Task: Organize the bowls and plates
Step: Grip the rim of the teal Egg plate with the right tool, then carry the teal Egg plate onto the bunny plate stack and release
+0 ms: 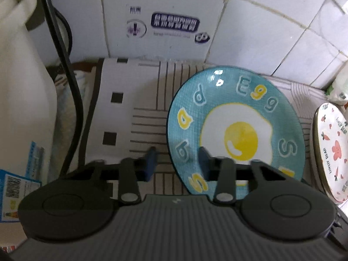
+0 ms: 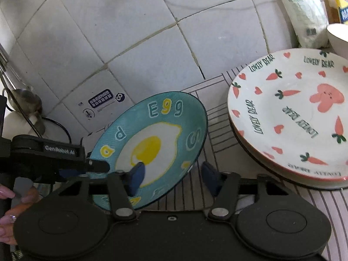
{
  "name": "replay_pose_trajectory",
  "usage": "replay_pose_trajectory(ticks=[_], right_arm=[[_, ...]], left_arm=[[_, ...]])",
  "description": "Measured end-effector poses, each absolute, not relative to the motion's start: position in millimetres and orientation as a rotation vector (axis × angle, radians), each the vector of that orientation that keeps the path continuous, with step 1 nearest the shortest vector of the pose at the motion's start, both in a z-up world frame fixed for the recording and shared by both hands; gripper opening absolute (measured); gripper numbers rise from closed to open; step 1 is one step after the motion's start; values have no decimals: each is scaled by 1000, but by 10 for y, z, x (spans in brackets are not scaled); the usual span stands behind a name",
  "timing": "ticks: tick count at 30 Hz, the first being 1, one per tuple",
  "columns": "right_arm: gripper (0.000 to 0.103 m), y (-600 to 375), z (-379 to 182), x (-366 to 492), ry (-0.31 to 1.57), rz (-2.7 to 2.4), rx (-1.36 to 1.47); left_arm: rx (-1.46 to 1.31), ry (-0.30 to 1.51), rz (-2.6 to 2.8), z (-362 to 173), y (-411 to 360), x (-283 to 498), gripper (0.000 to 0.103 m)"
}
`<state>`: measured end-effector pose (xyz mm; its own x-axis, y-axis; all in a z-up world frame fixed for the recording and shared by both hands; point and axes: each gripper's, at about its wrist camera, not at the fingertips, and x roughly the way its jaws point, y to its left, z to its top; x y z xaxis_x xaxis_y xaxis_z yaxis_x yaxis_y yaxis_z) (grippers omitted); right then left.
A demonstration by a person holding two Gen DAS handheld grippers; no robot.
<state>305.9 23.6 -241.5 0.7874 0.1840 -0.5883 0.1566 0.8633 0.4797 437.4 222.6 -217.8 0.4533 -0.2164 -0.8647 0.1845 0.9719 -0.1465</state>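
Note:
A teal plate with a fried-egg picture [image 1: 235,130] is tilted up on its right edge; it also shows in the right wrist view [image 2: 152,145]. My left gripper [image 1: 177,165] straddles the plate's left rim, one finger on each side, not closed on it; the right wrist view shows that gripper [image 2: 95,166] at the rim. My right gripper [image 2: 171,177] is open, its left finger over the plate's face, its right finger [image 2: 209,177] past the rim. A white "Lovely Bear" carrot plate [image 2: 289,117] lies on a stack at the right, also visible in the left wrist view [image 1: 332,150].
A striped cloth [image 1: 141,113] covers the counter. A tiled wall [image 2: 130,32] stands close behind. A white bowl [image 2: 338,37] and a white bag [image 2: 304,10] sit at the back right. A white jug [image 1: 19,87] and a black cable [image 1: 63,65] are at the left.

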Motion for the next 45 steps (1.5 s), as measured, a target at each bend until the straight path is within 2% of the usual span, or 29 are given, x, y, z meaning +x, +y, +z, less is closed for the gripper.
replay_pose_trajectory(ticks=[2, 6, 18, 29, 36, 45], right_arm=[[46, 251, -2416, 3111, 685, -2, 534], [23, 258, -2435, 3141, 697, -63, 506], [23, 155, -2250, 3132, 762, 11, 475], [23, 13, -1592, 2701, 708, 51, 446], [23, -334, -1237, 2382, 662, -19, 456], [23, -866, -1245, 2074, 661, -157, 504]], left_arm=[[-47, 1065, -274, -2189, 2227, 4361, 22], [-49, 1043, -284, -2214, 2237, 4329, 22], [-13, 1049, -324, -2075, 2242, 4218, 21], [-29, 991, -393, -1370, 2239, 3689, 22], [-3, 970, -513, -1068, 1851, 3558, 22], [69, 993, -641, -1141, 1141, 3540, 22]])
